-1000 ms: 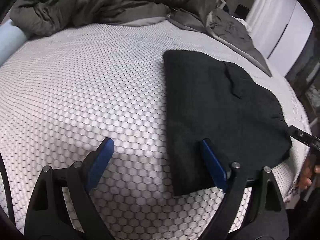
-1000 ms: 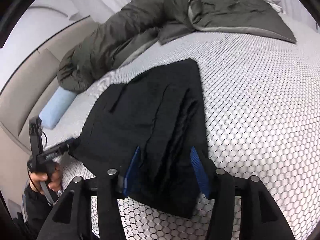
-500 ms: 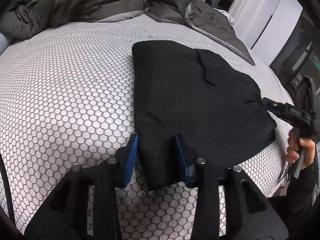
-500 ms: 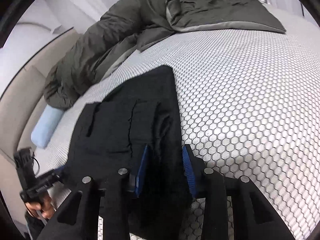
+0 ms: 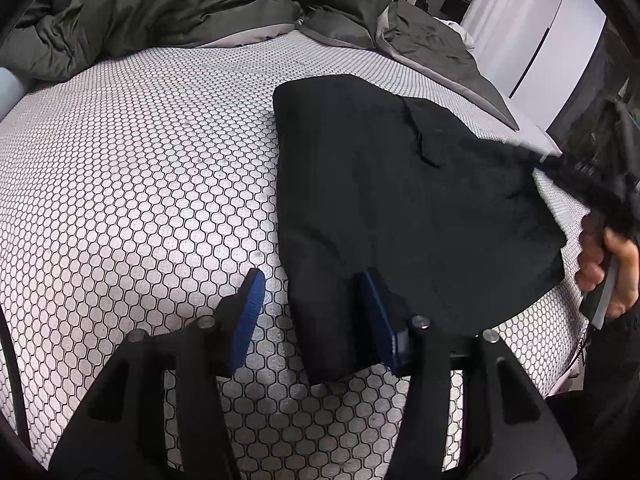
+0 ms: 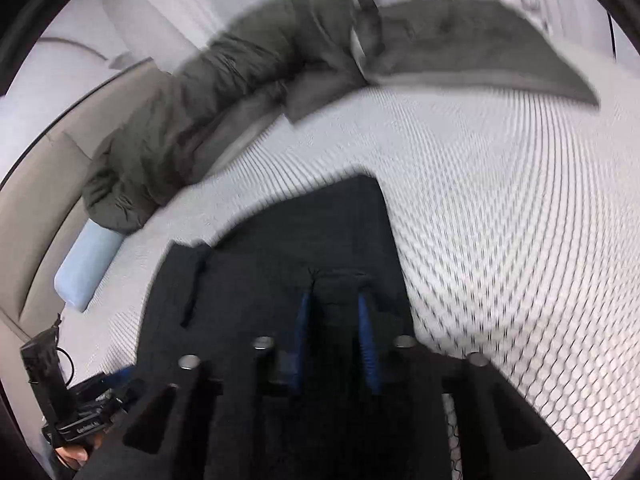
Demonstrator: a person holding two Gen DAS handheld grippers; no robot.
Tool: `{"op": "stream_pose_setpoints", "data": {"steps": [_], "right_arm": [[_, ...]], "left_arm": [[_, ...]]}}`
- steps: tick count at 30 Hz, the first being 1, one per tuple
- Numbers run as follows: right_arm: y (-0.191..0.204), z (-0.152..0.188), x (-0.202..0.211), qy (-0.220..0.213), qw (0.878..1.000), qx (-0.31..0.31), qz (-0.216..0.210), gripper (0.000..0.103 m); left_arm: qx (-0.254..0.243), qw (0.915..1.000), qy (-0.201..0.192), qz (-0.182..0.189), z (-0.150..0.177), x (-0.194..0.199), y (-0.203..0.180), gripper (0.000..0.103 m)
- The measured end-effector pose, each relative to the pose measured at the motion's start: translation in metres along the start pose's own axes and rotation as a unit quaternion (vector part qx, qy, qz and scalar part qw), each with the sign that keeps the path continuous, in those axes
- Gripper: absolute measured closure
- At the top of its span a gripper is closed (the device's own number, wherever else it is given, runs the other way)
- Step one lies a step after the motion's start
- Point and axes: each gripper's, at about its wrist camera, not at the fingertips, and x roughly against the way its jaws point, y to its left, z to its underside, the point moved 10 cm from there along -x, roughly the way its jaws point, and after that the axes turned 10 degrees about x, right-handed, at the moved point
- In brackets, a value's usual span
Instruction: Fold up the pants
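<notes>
Black pants [image 5: 400, 200] lie mostly folded on the bed [image 5: 140, 180], left gripper [image 5: 316, 308] spread around a corner, right gripper [image 6: 334, 340] pinching an edge for one more fold

Black pants [image 5: 392, 200] lying folded on the honeycomb-patterned bed

The pants are lying as a dark, mostly flat bundle on the white hexagon-printed surface; one straight folded edge is running along their left side in the left wrist view; a pocket slit is showing on the upper face; the right-hand corner is lifting off the bed; in the right wrist view [image 6: 280, 280] the cloth is appearing blurred.
</notes>
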Motion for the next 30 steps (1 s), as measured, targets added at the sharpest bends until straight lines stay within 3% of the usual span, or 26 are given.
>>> {"op": "stream_pose_setpoints", "data": {"steps": [2,5,6,9,13,17,20,23,24,26,28,30], "right_arm": [[0.003,-0.01,0.007,-0.024,1.0,0.01,0.001,0.093],[-0.024,0.004,-0.012,0.021,0.998,-0.007,0.052,0.093],[-0.03,0.01,-0.016,0.034,0.998,-0.02,0.049,0.093],[-0.034,0.015,0.0,0.034,0.998,-0.051,0.013,0.087],[-0.019,0.029,0.037,0.019,0.998,-0.04,-0.04,0.06],[0.01,0.058,0.048,0.05,0.992,-0.04,-0.111,0.059],[0.024,0.065,0.052,0.055,0.992,-0.006,-0.114,0.059],[0.029,0.076,0.042,0.078,0.991,0.004,-0.106,0.059],[0.03,0.077,0.036,0.084,0.991,0.007,-0.102,0.06],[0.035,0.074,0.032,0.076,0.993,0.026,-0.089,0.08],[0.043,0.069,0.038,0.06,0.994,0.048,-0.079,0.094],[0.053,0.065,0.057,0.039,0.993,0.068,-0.089,0.096]], "left_arm": [[-0.002,1.0,-0.002,-0.004,0.0,0.0,0.0,0.051],[-0.001,1.0,-0.002,-0.006,0.0,0.001,0.001,0.051],[0.0,1.0,-0.002,-0.008,0.0,0.001,0.001,0.05],[-0.001,0.9999,-0.007,-0.016,-0.002,0.004,0.0,0.05],[-0.006,0.9995,-0.03,-0.011,-0.007,0.018,-0.008,0.05],[-0.02,0.9982,-0.054,0.013,-0.01,0.032,-0.029,0.049],[-0.052,0.9974,-0.049,0.009,-0.004,0.026,-0.044,0.044],[-0.078,0.9963,-0.031,-0.019,0.006,0.009,-0.049,0.044],[-0.082,0.9959,-0.03,-0.024,0.007,0.006,-0.05,0.044],[-0.083,0.9958,-0.031,-0.025,0.008,0.004,-0.05,0.044],[-0.075,0.9965,-0.03,-0.02,0.007,0.006,-0.051,0.044],[-0.069,0.997,-0.03,-0.019,0.006,0.008,-0.048,0.044]]}}
